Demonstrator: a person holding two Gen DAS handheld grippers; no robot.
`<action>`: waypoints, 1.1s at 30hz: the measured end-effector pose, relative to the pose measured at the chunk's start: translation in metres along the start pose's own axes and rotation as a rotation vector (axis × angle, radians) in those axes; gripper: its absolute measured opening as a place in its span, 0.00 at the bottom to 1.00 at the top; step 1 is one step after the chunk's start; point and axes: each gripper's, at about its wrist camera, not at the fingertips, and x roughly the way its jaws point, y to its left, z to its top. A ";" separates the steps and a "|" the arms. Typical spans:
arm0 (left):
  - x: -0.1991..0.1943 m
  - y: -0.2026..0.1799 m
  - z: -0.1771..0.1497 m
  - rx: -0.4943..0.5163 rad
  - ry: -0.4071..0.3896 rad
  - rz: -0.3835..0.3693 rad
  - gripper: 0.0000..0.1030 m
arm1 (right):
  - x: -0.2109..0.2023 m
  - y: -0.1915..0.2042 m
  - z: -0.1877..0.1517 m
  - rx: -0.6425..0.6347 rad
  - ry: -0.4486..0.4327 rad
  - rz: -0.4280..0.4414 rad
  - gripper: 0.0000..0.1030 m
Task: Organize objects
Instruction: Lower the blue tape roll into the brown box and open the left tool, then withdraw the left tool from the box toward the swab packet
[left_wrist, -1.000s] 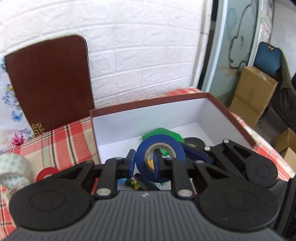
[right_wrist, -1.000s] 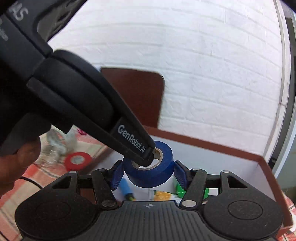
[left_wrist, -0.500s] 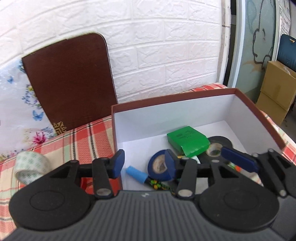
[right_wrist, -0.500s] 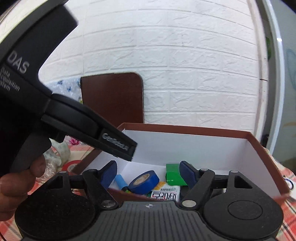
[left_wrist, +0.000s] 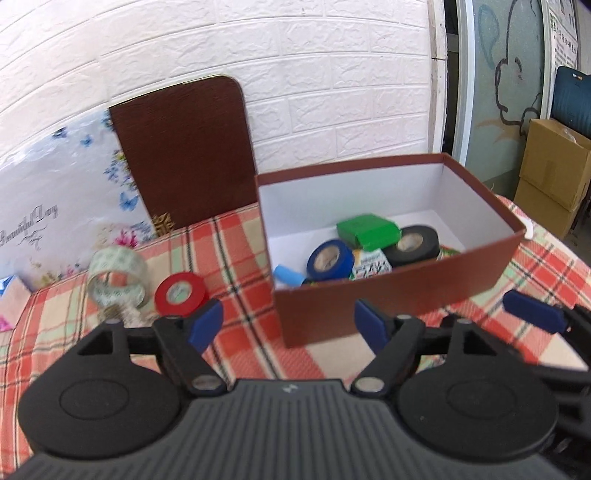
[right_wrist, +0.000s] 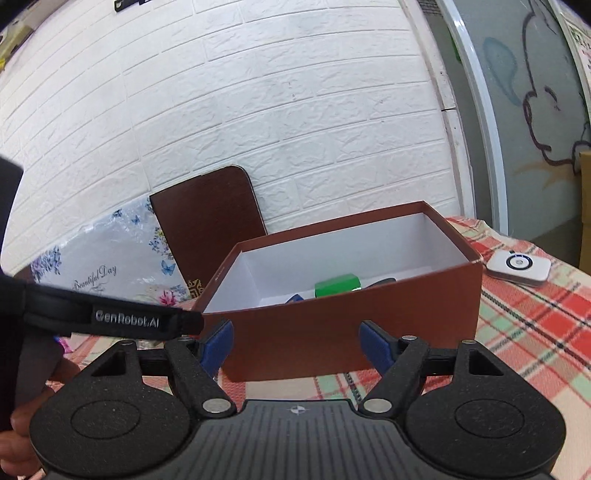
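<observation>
Blue tape is seen inside the box. Red tape and clear tape are left at its 9 o'clock. The left gripper, jaws just opened, and the right gripper are held agape, empty.

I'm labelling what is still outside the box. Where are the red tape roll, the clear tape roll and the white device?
red tape roll (left_wrist: 180, 294), left wrist view, its flat face.
clear tape roll (left_wrist: 117, 283), left wrist view, its rim.
white device (right_wrist: 517, 266), right wrist view, its top.

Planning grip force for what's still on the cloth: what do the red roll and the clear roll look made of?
Red tape roll: likely vinyl electrical tape, smooth and opaque with slight sheen, on a pale core. Clear tape roll: probably thin plastic packing tape, glossy and see-through with a faint printed pattern; it stands on edge and could flex.
</observation>
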 end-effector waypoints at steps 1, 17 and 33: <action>-0.003 0.002 -0.004 -0.004 0.003 0.005 0.82 | -0.006 0.002 -0.001 0.002 -0.002 -0.001 0.73; -0.022 0.020 -0.034 -0.034 0.029 0.042 0.95 | -0.031 0.036 -0.010 -0.044 -0.003 0.021 0.75; 0.007 0.093 -0.072 -0.184 0.098 0.056 0.95 | 0.007 0.070 -0.030 -0.166 0.142 0.083 0.75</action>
